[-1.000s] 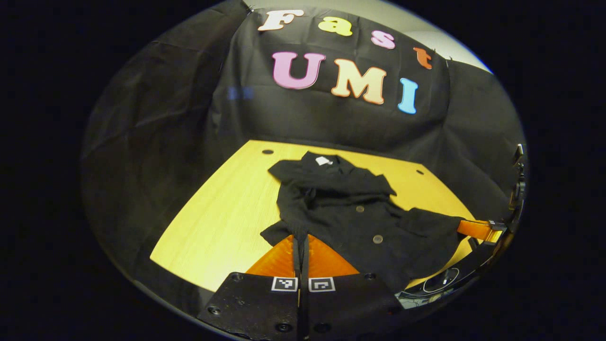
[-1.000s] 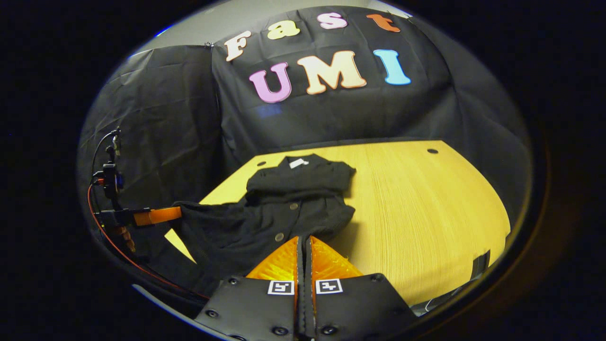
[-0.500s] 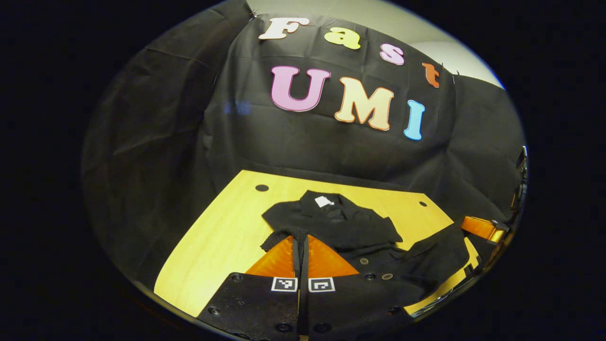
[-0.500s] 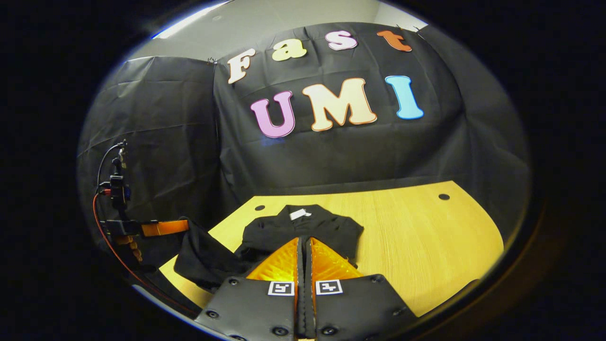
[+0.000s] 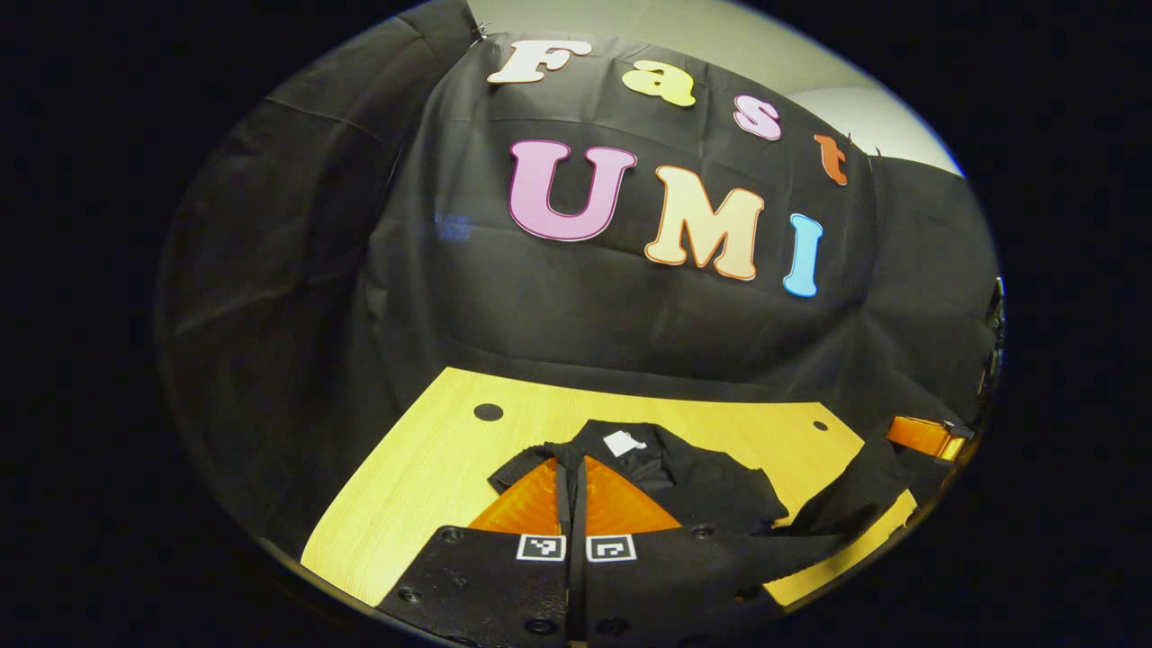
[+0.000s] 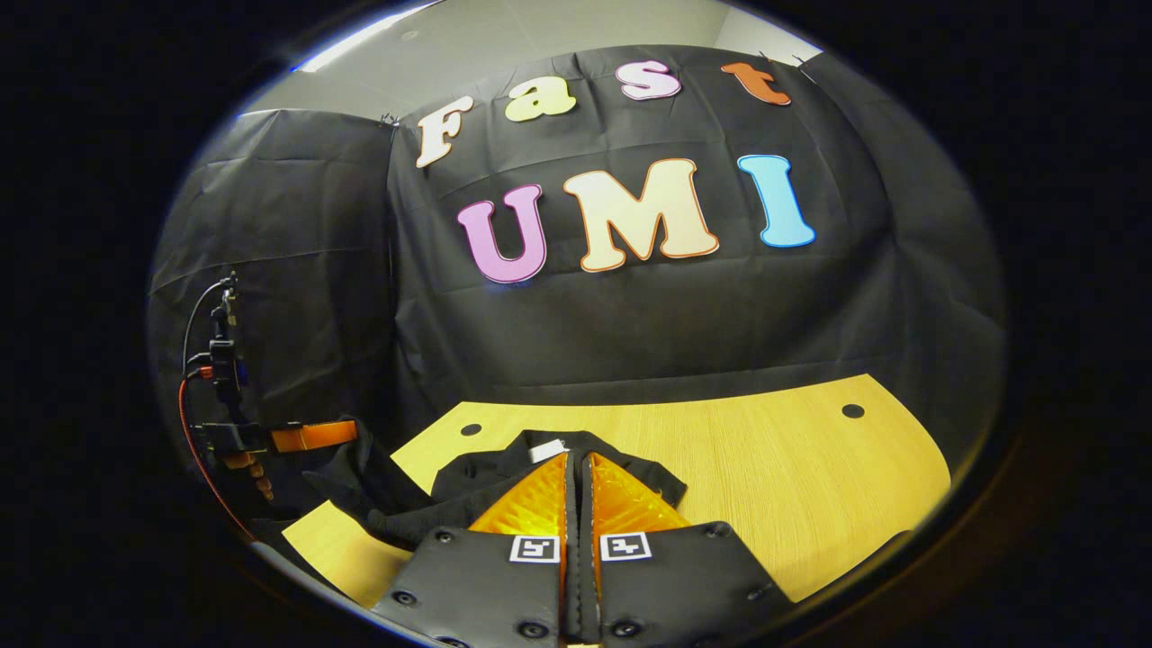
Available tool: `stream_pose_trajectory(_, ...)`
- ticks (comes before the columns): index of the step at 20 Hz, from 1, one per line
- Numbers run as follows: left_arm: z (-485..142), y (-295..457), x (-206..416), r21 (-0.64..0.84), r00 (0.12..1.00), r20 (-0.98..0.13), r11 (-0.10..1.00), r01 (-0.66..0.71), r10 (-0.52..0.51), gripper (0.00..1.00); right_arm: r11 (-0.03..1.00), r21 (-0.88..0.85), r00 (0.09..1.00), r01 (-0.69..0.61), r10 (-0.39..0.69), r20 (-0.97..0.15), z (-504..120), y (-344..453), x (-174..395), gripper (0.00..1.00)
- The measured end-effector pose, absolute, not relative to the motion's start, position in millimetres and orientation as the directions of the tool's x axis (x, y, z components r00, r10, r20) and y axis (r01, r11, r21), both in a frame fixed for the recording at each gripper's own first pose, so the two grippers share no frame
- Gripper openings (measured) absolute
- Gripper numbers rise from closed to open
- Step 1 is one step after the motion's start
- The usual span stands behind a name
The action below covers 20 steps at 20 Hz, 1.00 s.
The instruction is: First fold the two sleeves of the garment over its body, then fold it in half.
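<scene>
A black, soft woven garment [image 5: 693,481] with a small white neck label [image 5: 623,443] lies crumpled on the far part of a yellow wood-grain table [image 5: 423,486] with a rounded edge and small dark round holes [image 5: 488,412] near its back corners. In the left gripper view, the left gripper [image 5: 571,468] has its two ribbed, wedge-shaped fingers pressed together on a hem edge of the garment, which drapes over the fingertips just in front of the neck label. Toward the right side of the table, a lifted fold of the same cloth rises to the right gripper [image 5: 918,435], seen at the picture's margin; its grip there is poorly resolved. In the right gripper view, the right gripper [image 6: 576,481] shows its fingers closed flat against each other with dark cloth gathered at their tips, apparently pinched, though the contact is partly hidden by the fingers themselves. The garment [image 6: 504,477] sits at the table's [image 6: 792,468] near-left portion, its label [image 6: 544,448] just beyond the fingertips. Off the table's left edge, the left gripper [image 6: 315,436] holds a raised flap of the fabric, with a red cable [image 6: 193,441] curving down below its body.
</scene>
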<state>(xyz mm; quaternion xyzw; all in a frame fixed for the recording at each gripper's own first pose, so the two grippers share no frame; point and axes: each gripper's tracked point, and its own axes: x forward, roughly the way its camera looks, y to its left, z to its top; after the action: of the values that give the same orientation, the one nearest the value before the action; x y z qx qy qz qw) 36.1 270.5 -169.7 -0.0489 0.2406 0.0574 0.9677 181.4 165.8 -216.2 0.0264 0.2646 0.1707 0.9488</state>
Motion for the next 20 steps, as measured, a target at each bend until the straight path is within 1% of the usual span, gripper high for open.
stream_pose_trajectory(3, -185.7, 284.7, 57.3, -0.064, 0.871, -0.485, 0.989, -0.133, 0.085, 0.00, 0.946, 0.127, 0.818, -0.297, 0.320, -0.478, -221.2, 170.0, 211.4, 0.02)
stream_pose_trajectory(7, -208.5, 302.3, 88.4, -0.067, 0.858, -0.506, 0.987, -0.144, 0.090, 0.00, 0.963, 0.113, 0.837, -0.247, 0.270, -0.476, -236.5, 168.4, 253.0, 0.02)
stream_pose_trajectory(8, -212.1, 307.5, 96.2, -0.056, 0.858, -0.504, 0.988, -0.146, 0.098, 0.00, 0.967, 0.108, 0.840, -0.232, 0.255, -0.479, -239.6, 166.3, 260.5, 0.00)
stream_pose_trajectory(9, -216.5, 314.2, 103.3, -0.031, 0.857, -0.501, 0.988, -0.153, 0.117, 0.00, 0.975, 0.096, 0.847, -0.202, 0.223, -0.483, -244.2, 160.9, 270.9, 0.04)
stream_pose_trajectory(10, -220.2, 325.3, 108.8, 0.021, 0.854, -0.494, 0.984, -0.178, 0.165, 0.00, 0.983, 0.084, 0.854, -0.161, 0.181, -0.488, -247.5, 154.7, 280.6, 0.07)
stream_pose_trajectory(12, -212.5, 353.2, 113.4, 0.149, 0.846, -0.438, 0.953, -0.264, 0.303, 0.66, 0.994, 0.064, 0.891, -0.091, 0.110, -0.442, -236.8, 143.9, 290.8, 0.63)
stream_pose_trajectory(13, -199.2, 358.3, 116.5, 0.170, 0.856, -0.397, 0.944, -0.284, 0.329, 0.99, 0.995, 0.058, 0.906, -0.076, 0.093, -0.413, -228.1, 140.5, 292.6, 0.92)
stream_pose_trajectory(14, -189.4, 358.0, 122.8, 0.150, 0.878, -0.358, 0.948, -0.280, 0.316, 0.93, 0.996, 0.048, 0.919, -0.069, 0.082, -0.385, -219.2, 141.7, 291.0, 0.98)
stream_pose_trajectory(15, -171.1, 346.9, 120.5, 0.134, 0.896, -0.325, 0.952, -0.274, 0.304, 0.94, 0.997, 0.033, 0.929, -0.074, 0.081, -0.362, -212.5, 142.9, 284.4, 0.93)
stream_pose_trajectory(16, -155.7, 341.3, 119.0, 0.128, 0.909, -0.292, 0.953, -0.273, 0.299, 0.93, 0.997, 0.014, 0.937, -0.079, 0.080, -0.339, -203.9, 143.8, 277.7, 0.98)
stream_pose_trajectory(18, -136.2, 336.8, 104.7, 0.133, 0.920, -0.250, 0.952, -0.275, 0.301, 0.93, 0.996, -0.013, 0.954, -0.089, 0.082, -0.289, -185.0, 145.1, 257.2, 0.97)
stream_pose_trajectory(19, -125.7, 331.6, 93.0, 0.139, 0.926, -0.226, 0.951, -0.276, 0.302, 0.93, 0.995, -0.016, 0.961, -0.101, 0.093, -0.260, -175.2, 147.9, 245.4, 0.93)
stream_pose_trajectory(20, -111.5, 326.4, 83.7, 0.147, 0.934, -0.191, 0.950, -0.276, 0.301, 0.93, 0.993, -0.018, 0.967, -0.114, 0.106, -0.231, -166.0, 150.9, 234.6, 0.97)
